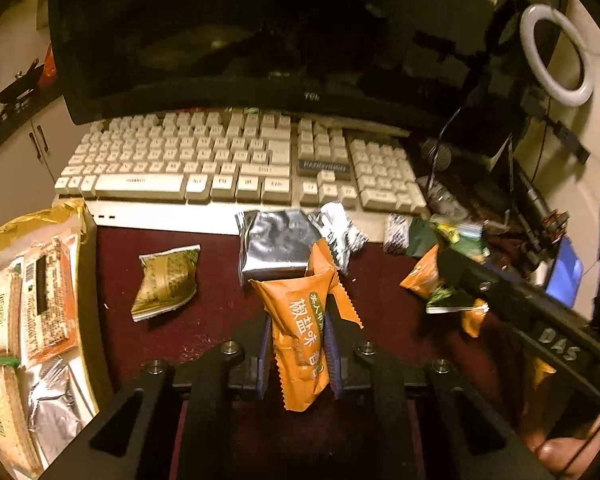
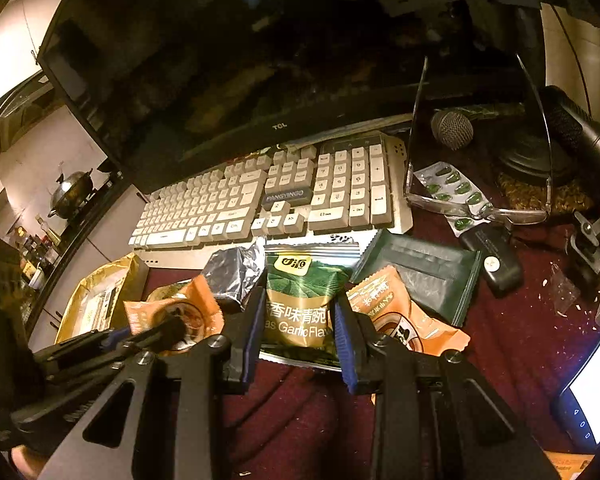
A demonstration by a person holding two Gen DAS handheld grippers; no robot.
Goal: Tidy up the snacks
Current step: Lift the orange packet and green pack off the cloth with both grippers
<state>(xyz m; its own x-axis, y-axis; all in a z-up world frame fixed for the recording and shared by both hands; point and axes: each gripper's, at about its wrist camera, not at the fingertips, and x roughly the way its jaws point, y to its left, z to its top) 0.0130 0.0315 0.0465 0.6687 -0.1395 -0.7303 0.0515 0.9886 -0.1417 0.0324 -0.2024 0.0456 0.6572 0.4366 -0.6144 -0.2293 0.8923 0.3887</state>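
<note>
My left gripper [image 1: 297,344] is shut on an orange snack packet [image 1: 297,332] and holds it above the dark red table. My right gripper [image 2: 297,332] is shut on a green garlic-pea packet [image 2: 300,300]; it shows at the right in the left wrist view [image 1: 454,300]. A gold tray [image 1: 75,216] at the left holds several packets. A silver packet [image 1: 275,248] and a green-gold packet [image 1: 165,280] lie loose on the table. Another orange packet [image 2: 404,320] and a dark green packet [image 2: 424,276] lie beside my right gripper.
A white keyboard [image 1: 235,160] and a black monitor [image 1: 259,32] stand behind the snacks. A ring light [image 1: 556,48], a microphone [image 2: 452,128], safety glasses [image 2: 480,208], a pill blister [image 2: 456,188] and a black remote [image 2: 496,264] crowd the right side.
</note>
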